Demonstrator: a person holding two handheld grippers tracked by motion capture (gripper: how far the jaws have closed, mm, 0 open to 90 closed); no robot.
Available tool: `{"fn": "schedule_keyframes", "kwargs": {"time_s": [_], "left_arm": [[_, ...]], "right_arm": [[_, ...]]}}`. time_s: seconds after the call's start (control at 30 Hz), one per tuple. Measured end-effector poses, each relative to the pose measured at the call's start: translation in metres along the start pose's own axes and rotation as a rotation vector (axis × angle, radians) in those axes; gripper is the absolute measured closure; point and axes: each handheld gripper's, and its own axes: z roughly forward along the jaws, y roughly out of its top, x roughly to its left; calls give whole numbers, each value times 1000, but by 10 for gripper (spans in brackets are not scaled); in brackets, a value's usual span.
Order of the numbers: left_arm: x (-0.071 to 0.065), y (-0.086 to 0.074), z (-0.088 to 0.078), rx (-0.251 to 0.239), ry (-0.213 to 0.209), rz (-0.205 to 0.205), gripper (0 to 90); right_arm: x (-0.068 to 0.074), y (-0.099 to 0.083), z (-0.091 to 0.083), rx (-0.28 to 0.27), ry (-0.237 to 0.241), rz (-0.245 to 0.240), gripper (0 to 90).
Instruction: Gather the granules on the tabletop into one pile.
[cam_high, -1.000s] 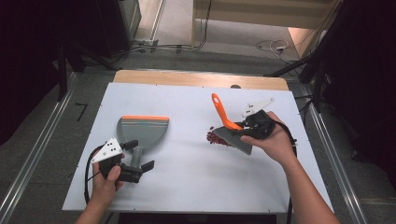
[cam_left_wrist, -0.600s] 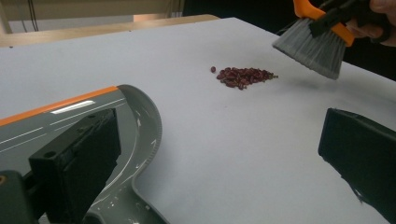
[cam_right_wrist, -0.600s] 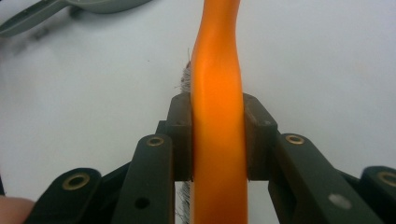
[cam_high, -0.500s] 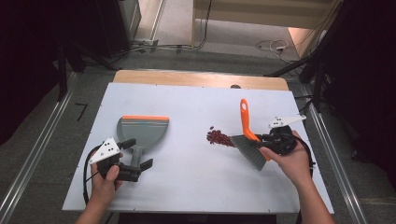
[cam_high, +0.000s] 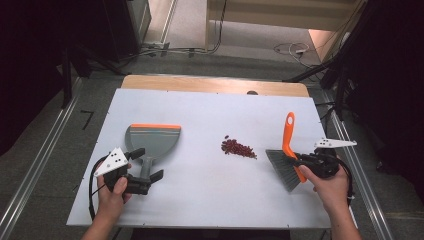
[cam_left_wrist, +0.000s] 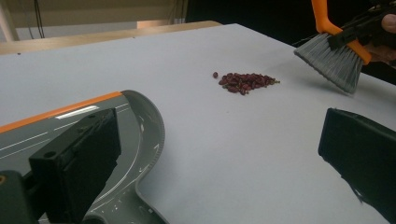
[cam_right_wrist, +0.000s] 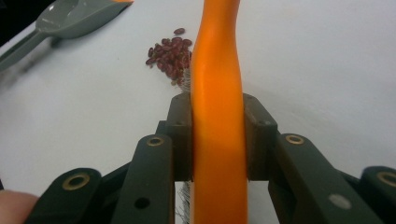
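The grey dustpan (cam_high: 152, 141) at centre left holds nothing; the beans (cam_high: 238, 148) lie mid-frame on the tabletop (cam_high: 210, 200). The right hand-held gripper (cam_high: 309, 162) clamps the brush (cam_high: 286, 161), just right of the beans. The left hand-held gripper (cam_high: 145, 165) gapes wide around the dustpan's handle.

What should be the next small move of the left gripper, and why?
Probably close the left gripper on the dustpan handle. Its jaws stand open on either side of that handle, not pressing it, while the right gripper already clamps the brush, whose bristles wait beside the beans. The pan must be held before sweeping.
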Motion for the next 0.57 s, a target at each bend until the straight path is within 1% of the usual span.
{"fn": "schedule_keyframes", "kwargs": {"time_s": [0.03, 0.2, 0.33, 0.57], "left_arm": [[0, 0, 0, -2, -1, -1, 0], [-2, 0, -1, -1, 2, -1, 0], [-2, 0, -1, -4, 9, -2, 0], [-1, 0, 0, -4, 12, -3, 0]], "right_arm": [[-3, -2, -2, -5, 3, 14, 678], [-13, -10, -10, -22, -4, 51, 678], [-19, -13, -13, -35, -6, 61, 678], [-20, -13, -13, -41, -3, 65, 678]]}}
